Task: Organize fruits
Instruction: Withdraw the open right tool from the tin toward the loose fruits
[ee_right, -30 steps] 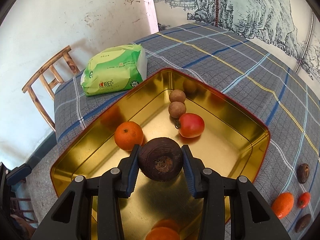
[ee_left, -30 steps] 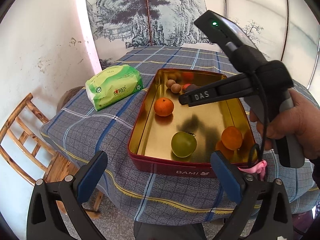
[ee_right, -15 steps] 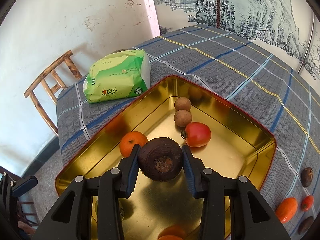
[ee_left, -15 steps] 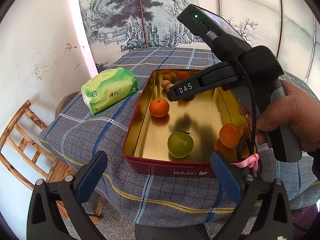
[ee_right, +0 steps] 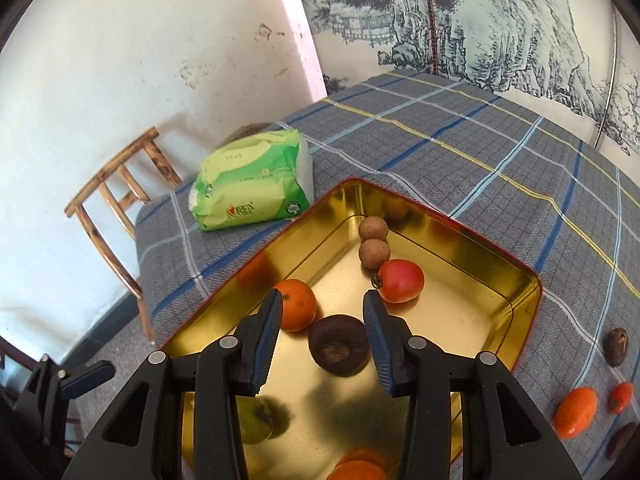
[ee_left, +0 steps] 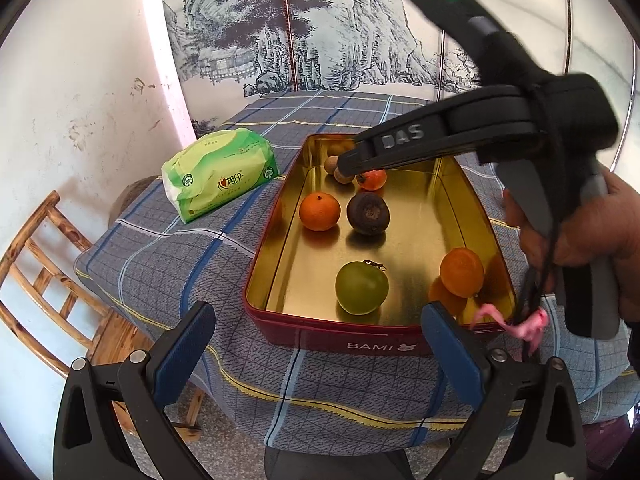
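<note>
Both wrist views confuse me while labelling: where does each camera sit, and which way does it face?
Left wrist: on the left gripper, near the tin's short end, facing along it; right gripper and hand show.
Right wrist: on the right gripper, jaws opening above the dark fruit.
Shared: tin, dark fruit, tissue pack.

Table (ee_left: 168,264): covered with a grey-blue plaid cloth bearing blue, white and yellow stripes; the cloth hangs over the near edge. Green plastic tissue pack (ee_left: 219,174): lies flat on the cloth at about 10 o'clock in the left wrist view, red logo on its side, near the table's left edge. Wooden chair (ee_left: 38,264): stands at 8 o'clock, below and beside the table, against a white wall (ee_right: 140,60) with scuffed, flaking paint. Ink landscape mural (ee_left: 304,28): mountains and trees, fills the wall at 12 o'clock behind the table.
</note>
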The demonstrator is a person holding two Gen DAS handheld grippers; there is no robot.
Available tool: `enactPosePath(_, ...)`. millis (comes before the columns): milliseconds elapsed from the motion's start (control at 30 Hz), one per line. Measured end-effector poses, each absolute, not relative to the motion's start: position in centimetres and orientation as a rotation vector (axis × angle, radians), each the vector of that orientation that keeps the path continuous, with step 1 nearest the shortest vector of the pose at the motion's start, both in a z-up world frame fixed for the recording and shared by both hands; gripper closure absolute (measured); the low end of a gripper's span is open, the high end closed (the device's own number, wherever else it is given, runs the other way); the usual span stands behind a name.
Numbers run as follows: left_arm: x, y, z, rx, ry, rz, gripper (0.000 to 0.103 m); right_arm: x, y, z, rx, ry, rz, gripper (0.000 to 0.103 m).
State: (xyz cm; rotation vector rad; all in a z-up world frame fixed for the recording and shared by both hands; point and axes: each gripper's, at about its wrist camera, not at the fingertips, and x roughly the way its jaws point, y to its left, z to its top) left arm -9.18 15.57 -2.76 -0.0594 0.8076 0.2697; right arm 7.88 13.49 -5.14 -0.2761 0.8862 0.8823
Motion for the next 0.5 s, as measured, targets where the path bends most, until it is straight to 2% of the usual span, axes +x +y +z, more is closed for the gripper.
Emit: enactPosePath(500,-9.2,13.4,-2.0,0.017,0.807,0.241,0.001,4.1,2.9,-3.1,-0.150,0.786,0.847,0.046)
